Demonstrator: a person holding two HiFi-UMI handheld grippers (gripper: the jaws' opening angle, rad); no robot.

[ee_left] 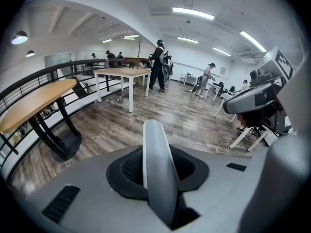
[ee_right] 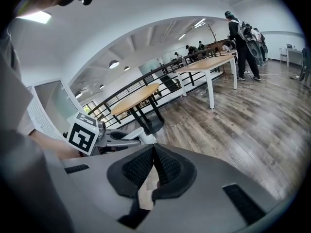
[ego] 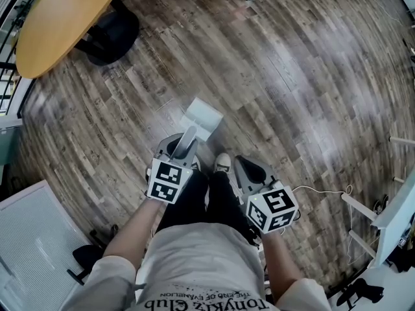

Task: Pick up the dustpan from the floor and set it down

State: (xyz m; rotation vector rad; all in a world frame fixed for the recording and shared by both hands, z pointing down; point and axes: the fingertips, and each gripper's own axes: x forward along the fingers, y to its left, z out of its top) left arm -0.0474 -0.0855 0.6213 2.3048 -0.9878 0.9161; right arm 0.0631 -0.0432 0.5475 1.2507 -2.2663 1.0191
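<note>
- My left gripper [ego: 183, 149] clamps the dustpan [ego: 202, 117] by its handle [ee_left: 158, 174], jaws partway apart around it.
- The pan end is low, just ahead of my shoe [ego: 222, 163]; I cannot tell whether it touches the floor.
- My right gripper [ee_right: 154, 148]: jaws together, nothing held.
- The wood floor [ego: 292, 76] lies open ahead and right.
- The round table [ego: 65, 18] is far left, and the white frame [ego: 397, 216] is at the right edge.

Head view: overhead, steeply down on floor [ego: 292, 76]; round table [ego: 65, 18] far left.
Left gripper view: low, close behind own jaws, faces across room; round table [ee_left: 34, 101] left.
Right gripper view: likewise, faces leftward past left gripper [ee_right: 127, 139] to same round table [ee_right: 133, 98].
</note>
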